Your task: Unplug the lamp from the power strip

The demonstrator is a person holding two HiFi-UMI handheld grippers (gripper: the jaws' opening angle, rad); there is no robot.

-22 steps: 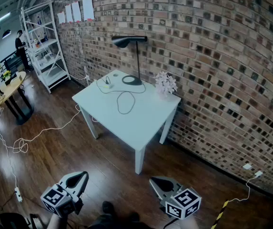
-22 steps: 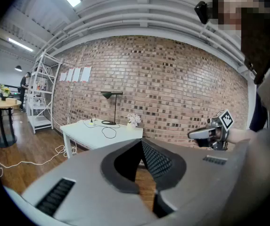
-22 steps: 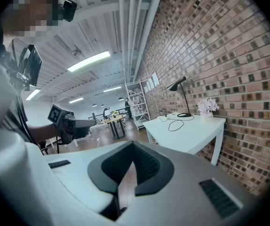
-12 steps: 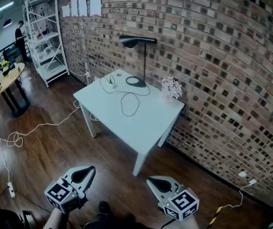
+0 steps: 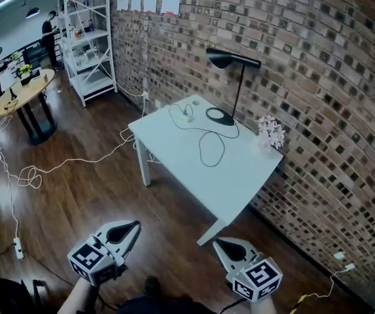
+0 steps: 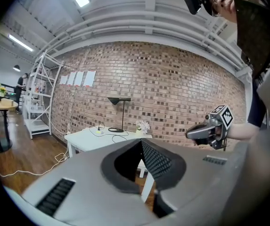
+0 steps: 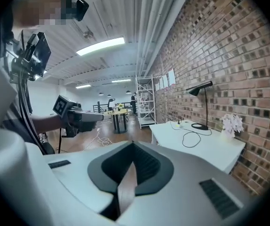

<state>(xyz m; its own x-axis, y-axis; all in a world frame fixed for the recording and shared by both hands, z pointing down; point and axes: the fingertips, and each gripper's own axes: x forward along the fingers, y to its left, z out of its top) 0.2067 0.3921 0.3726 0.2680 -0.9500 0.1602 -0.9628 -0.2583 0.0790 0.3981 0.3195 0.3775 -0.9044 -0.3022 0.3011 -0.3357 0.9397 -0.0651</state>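
A black desk lamp (image 5: 230, 77) stands at the far side of a white table (image 5: 239, 175), against the brick wall. Its black cord (image 5: 210, 146) loops over the tabletop to a small power strip (image 5: 187, 112) near the table's far left corner. Both grippers are held low over the wooden floor, well short of the table. The left gripper (image 5: 133, 226) and the right gripper (image 5: 221, 244) are shut and empty. In the left gripper view the left gripper (image 6: 141, 142) points toward the lamp (image 6: 119, 99). The right gripper view shows the right gripper (image 7: 133, 145) with its pads together.
White flowers (image 5: 270, 131) stand at the table's right end. A white cable (image 5: 63, 165) trails from the table across the floor. A white shelf rack (image 5: 89, 38) and a round wooden table (image 5: 23, 93) with people nearby stand at the back left.
The view has swung left, so the table and lamp now sit further right in the head view. Both grippers stay low at the bottom and shut.
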